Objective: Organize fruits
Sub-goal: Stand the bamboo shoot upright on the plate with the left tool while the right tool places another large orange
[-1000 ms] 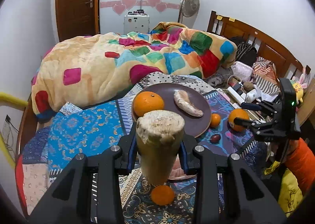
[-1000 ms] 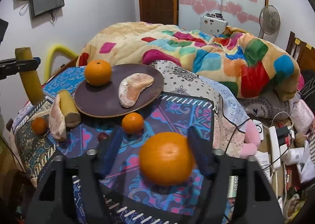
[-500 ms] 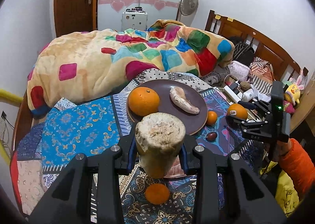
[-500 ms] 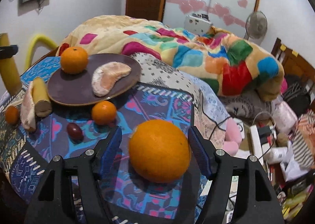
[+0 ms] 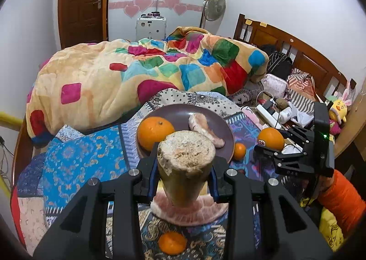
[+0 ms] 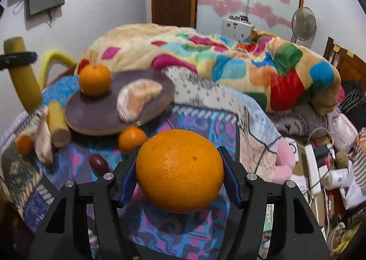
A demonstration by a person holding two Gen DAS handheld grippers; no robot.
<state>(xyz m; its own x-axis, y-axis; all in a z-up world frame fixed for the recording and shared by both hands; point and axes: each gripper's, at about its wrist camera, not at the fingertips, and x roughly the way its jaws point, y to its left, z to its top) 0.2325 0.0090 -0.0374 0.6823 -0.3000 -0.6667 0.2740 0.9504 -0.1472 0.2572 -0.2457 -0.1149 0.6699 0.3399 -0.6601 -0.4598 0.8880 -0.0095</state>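
My left gripper (image 5: pixel 184 174) is shut on a yellow-brown cut stalk (image 5: pixel 185 166), held upright above a pomelo segment (image 5: pixel 189 210) on the cloth. My right gripper (image 6: pixel 179 174) is shut on a large orange (image 6: pixel 179 170), held above the patterned cloth right of the plate; it also shows in the left wrist view (image 5: pixel 271 138). The brown plate (image 5: pixel 180 113) holds an orange (image 5: pixel 155 129) and a pomelo segment (image 5: pixel 204 126). The plate (image 6: pixel 98 111) also shows in the right wrist view.
Loose on the cloth: a small tangerine (image 6: pixel 132 139), a dark red fruit (image 6: pixel 98 162), another stalk piece (image 6: pixel 58 125), a pomelo segment (image 6: pixel 44 142) and a tangerine (image 6: pixel 24 144). A colourful blanket (image 5: pixel 137 72) lies behind. Clutter and a power strip (image 6: pixel 312 168) lie at the right.
My right gripper has lifted the large orange and carried it closer to the plate. My left gripper has moved forward towards the plate with the stalk.
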